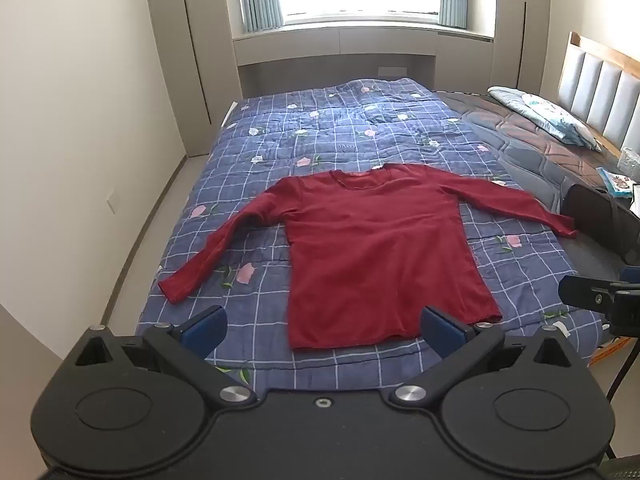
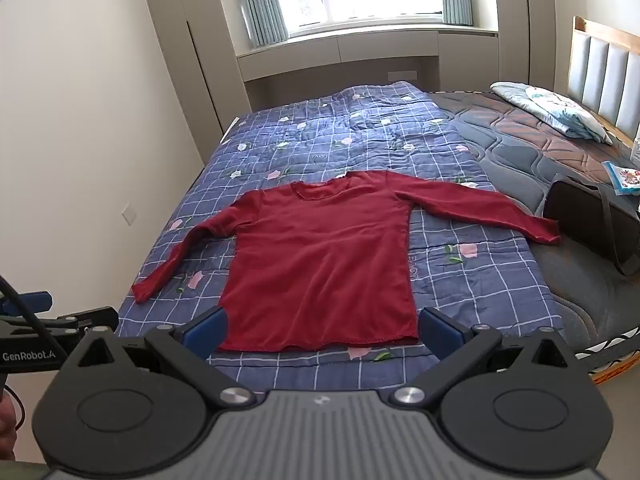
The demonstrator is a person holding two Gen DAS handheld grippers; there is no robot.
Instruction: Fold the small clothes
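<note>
The red long-sleeved shirt (image 1: 380,252) lies flat, front up, sleeves spread, on the blue checked quilt (image 1: 340,128) covering the bed. My left gripper (image 1: 324,326) and right gripper (image 2: 322,328) hover above the shirt's hem, both with jaws wide apart, holding nothing.

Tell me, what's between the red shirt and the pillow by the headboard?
Blue checked quilt with flowers, then bare brown mattress, between the red shirt and the pillow. Both wrist views show it.
</note>
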